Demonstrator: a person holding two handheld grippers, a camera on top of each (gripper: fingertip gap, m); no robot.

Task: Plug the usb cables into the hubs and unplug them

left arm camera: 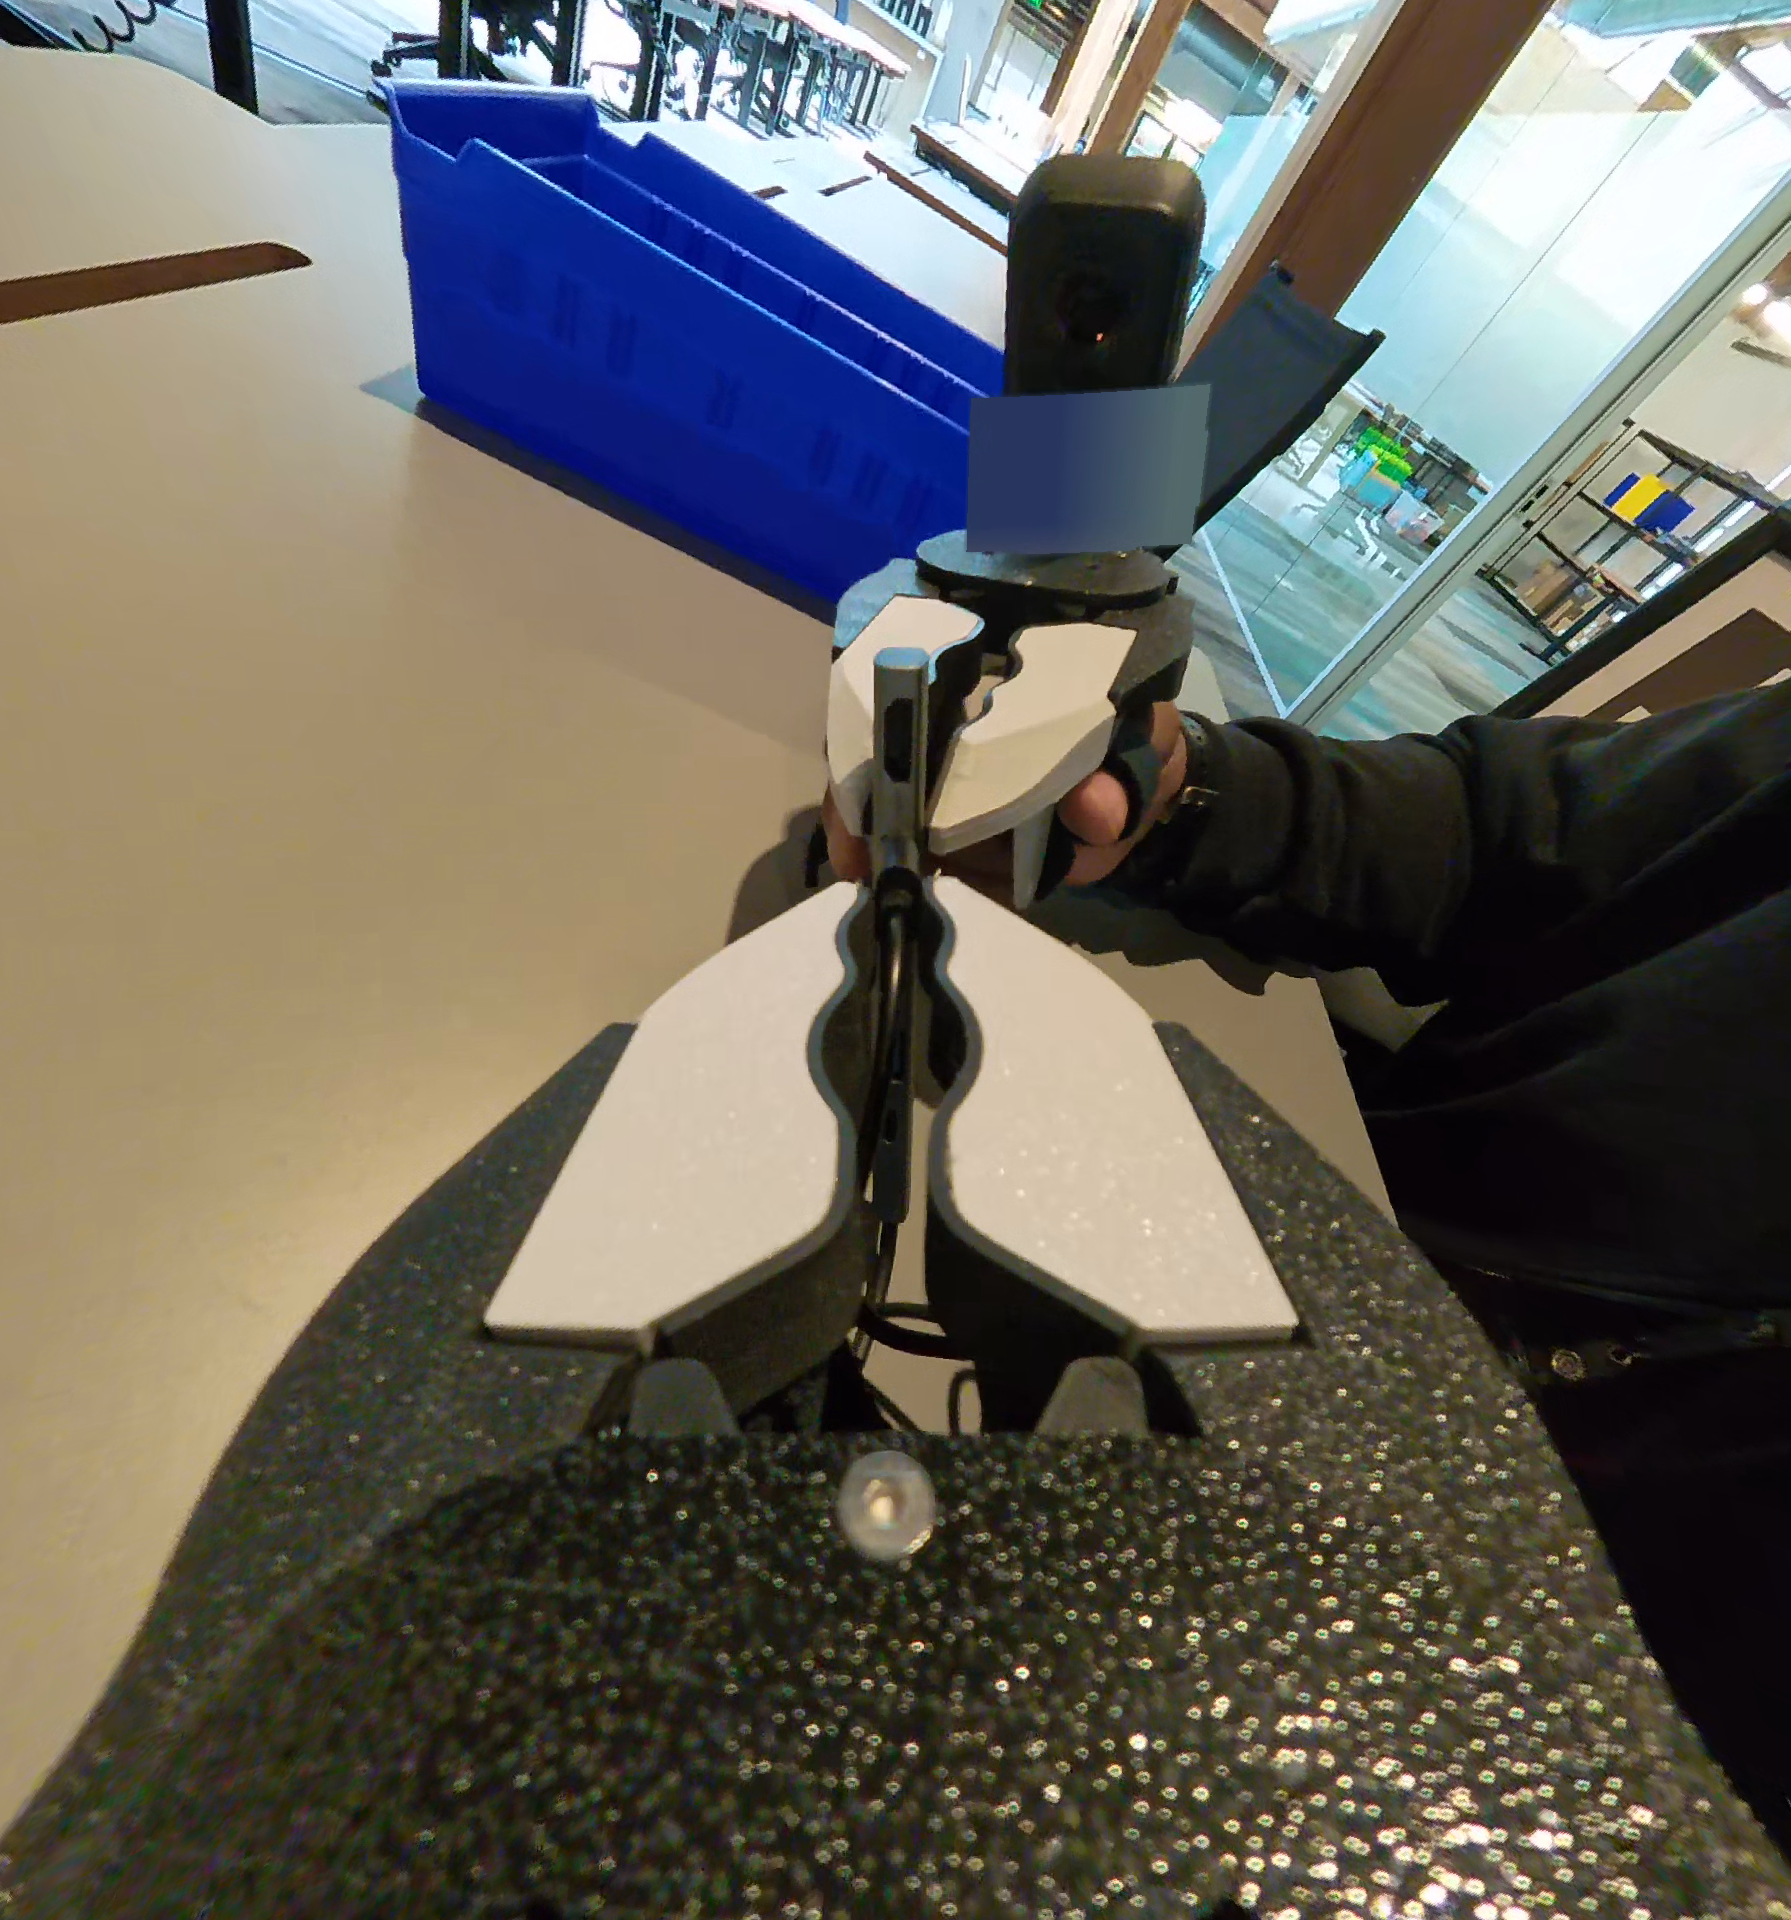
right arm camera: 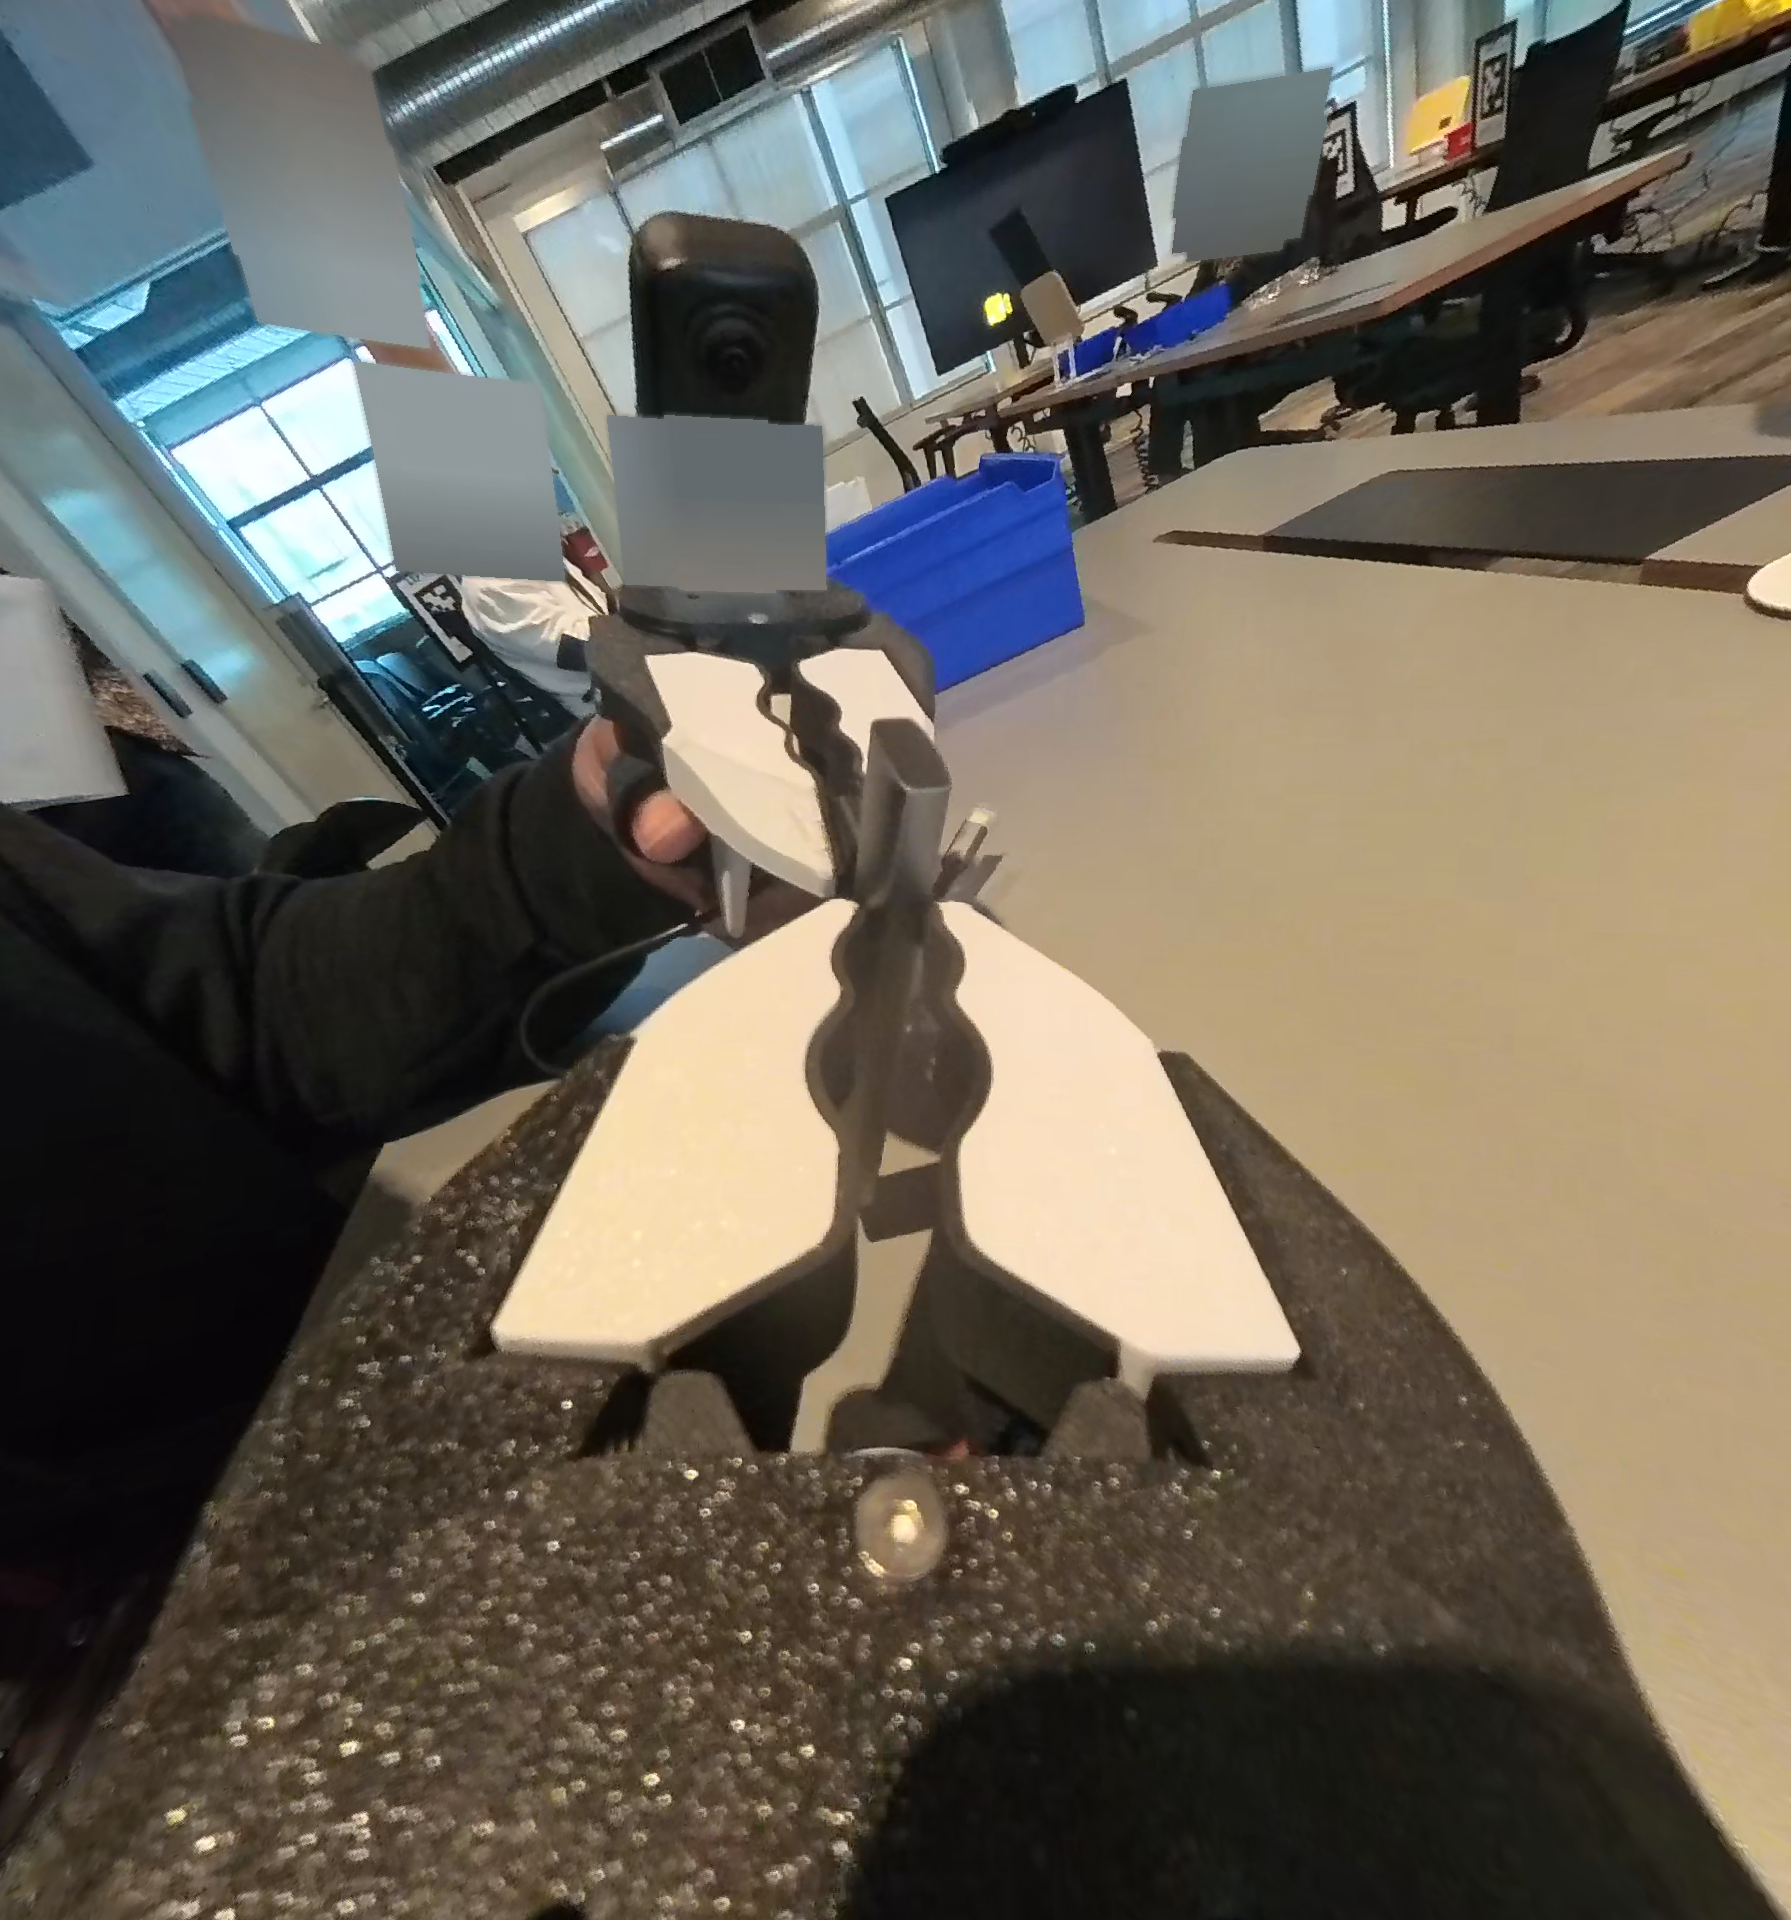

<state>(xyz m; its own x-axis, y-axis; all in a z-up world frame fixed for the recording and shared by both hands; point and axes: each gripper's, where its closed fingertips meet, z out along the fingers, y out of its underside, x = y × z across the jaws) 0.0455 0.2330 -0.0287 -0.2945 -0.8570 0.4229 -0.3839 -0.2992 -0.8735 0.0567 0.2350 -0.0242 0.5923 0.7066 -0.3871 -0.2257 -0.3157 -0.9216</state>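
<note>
Hub [right arm camera: 904,821]: we judge this grey slab stiff, light and slick-sided; best pinched across its flat faces, clear of the ports.
Cable [left arm camera: 889,997]: thin, black, floppy (take the plug, not the cord).
Left tool [left arm camera: 893,902]: tips nearly closed where cable meets hub.
Right tool [right arm camera: 896,914]: pinched on the hub's lower end, raised over the table [right arm camera: 1390,831].
Blue bin [left arm camera: 683,343]: well apart.
</note>
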